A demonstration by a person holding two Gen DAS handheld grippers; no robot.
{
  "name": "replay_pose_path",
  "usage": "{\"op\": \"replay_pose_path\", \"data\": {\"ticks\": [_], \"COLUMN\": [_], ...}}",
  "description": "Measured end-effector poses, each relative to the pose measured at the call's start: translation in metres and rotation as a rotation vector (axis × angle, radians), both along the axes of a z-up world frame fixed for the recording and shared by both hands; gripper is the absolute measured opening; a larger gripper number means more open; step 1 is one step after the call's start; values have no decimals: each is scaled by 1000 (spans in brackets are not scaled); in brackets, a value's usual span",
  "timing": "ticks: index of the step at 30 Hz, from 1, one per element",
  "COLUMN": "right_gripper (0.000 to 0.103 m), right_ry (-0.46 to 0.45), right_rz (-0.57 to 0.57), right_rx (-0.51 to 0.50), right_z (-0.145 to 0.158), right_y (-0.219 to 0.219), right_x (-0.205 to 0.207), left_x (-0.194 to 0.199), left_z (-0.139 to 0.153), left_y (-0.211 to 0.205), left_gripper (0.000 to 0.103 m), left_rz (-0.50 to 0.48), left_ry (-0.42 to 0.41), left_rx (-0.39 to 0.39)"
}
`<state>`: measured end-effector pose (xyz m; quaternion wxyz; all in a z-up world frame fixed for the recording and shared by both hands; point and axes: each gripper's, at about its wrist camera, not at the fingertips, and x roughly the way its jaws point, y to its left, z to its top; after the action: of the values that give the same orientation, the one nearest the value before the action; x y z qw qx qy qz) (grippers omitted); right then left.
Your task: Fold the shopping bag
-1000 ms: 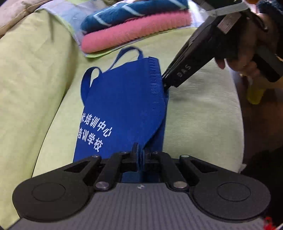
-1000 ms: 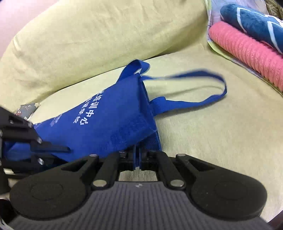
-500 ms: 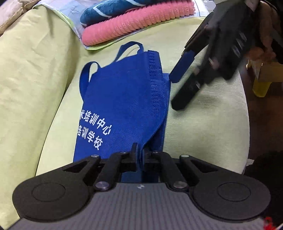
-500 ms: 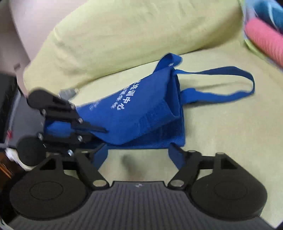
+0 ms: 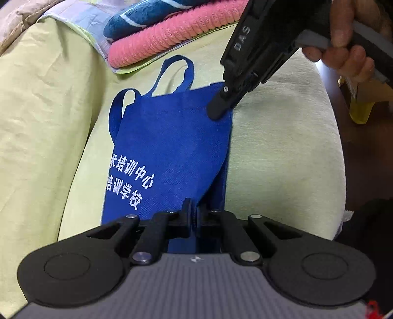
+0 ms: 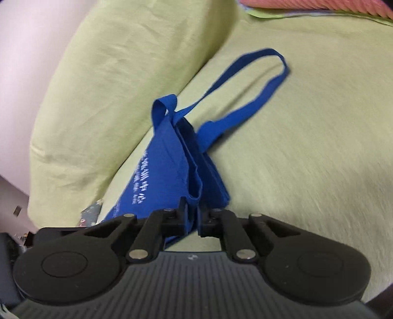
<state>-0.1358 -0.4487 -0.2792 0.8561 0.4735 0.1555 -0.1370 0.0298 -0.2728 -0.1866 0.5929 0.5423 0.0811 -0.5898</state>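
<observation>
A blue shopping bag (image 5: 169, 149) with white Chinese print lies folded lengthwise on a yellow-green sofa seat (image 5: 282, 157). My left gripper (image 5: 194, 216) is shut on the bag's near bottom edge. My right gripper (image 5: 218, 108) comes in from the upper right and is at the bag's far top corner. In the right wrist view the right gripper (image 6: 194, 218) is shut on several layers at the top edge of the bag (image 6: 167, 171). The bag's handles (image 6: 260, 81) trail loose on the cushion beyond it.
Folded pink (image 5: 176, 34) and blue (image 5: 152, 12) towels lie on a cloth at the far end of the seat. The sofa back cushion (image 5: 36, 117) rises on the left. The seat's edge and dark floor (image 5: 363, 157) are on the right.
My right gripper let go of the bag's top corner, opened and pulled away, then came back and shut on the top edge again. My left gripper kept its hold.
</observation>
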Motion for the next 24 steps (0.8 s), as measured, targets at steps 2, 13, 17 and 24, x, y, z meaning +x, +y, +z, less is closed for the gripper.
{"op": "replay_pose_path", "data": {"ticks": [2, 13, 17, 24], "right_gripper": [2, 0, 2, 19], "right_ry": [7, 38, 80, 239], "right_rz": [-12, -7, 8, -103], "right_rx": [16, -10, -84, -622], "right_z": [-1, 2, 10, 64], "right_y": [0, -2, 5, 63], "right_x": [1, 3, 2, -5], "left_x": [-1, 11, 9, 8], "left_z": [9, 18, 2, -1], "left_y": [6, -20, -20, -17], "left_gripper": [14, 4, 0, 0], "left_rz": [-18, 127, 162, 164], "left_ry": [12, 271, 282, 265], "left_rx": [-12, -57, -62, -75]}}
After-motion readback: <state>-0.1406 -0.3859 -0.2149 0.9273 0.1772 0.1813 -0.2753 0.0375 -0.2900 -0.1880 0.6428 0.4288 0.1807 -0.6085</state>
